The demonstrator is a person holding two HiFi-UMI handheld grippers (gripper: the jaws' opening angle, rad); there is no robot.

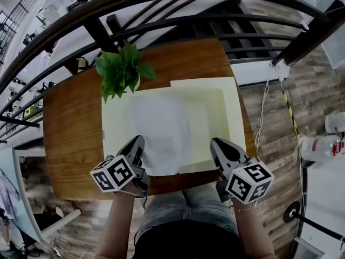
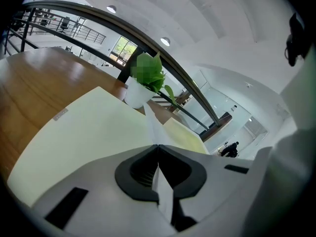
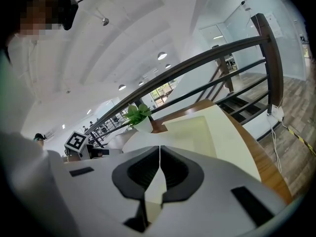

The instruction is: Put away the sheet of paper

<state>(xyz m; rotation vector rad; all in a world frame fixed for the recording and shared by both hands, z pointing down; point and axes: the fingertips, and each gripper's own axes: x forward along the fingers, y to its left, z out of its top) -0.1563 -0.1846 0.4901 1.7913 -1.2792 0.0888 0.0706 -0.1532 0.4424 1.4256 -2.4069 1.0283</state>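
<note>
A white sheet of paper (image 1: 161, 131) lies on a pale yellow folder (image 1: 233, 107) in the middle of the wooden table (image 1: 70, 139). My left gripper (image 1: 138, 140) is at the sheet's near left corner, shut on the sheet. In the left gripper view the white edge (image 2: 151, 125) rises out of the shut left gripper (image 2: 158, 146). My right gripper (image 1: 215, 143) is at the folder's near right side. In the right gripper view a pale yellow layer of the folder (image 3: 197, 132) is pinched in the shut right gripper (image 3: 159, 147).
A potted green plant (image 1: 122, 69) stands at the folder's far left corner. A dark metal railing (image 1: 178, 20) curves along the table's far side. To the right, wooden floor carries a cable (image 1: 261, 117) and plastic bottles (image 1: 323, 147). The person's knees sit under the near edge.
</note>
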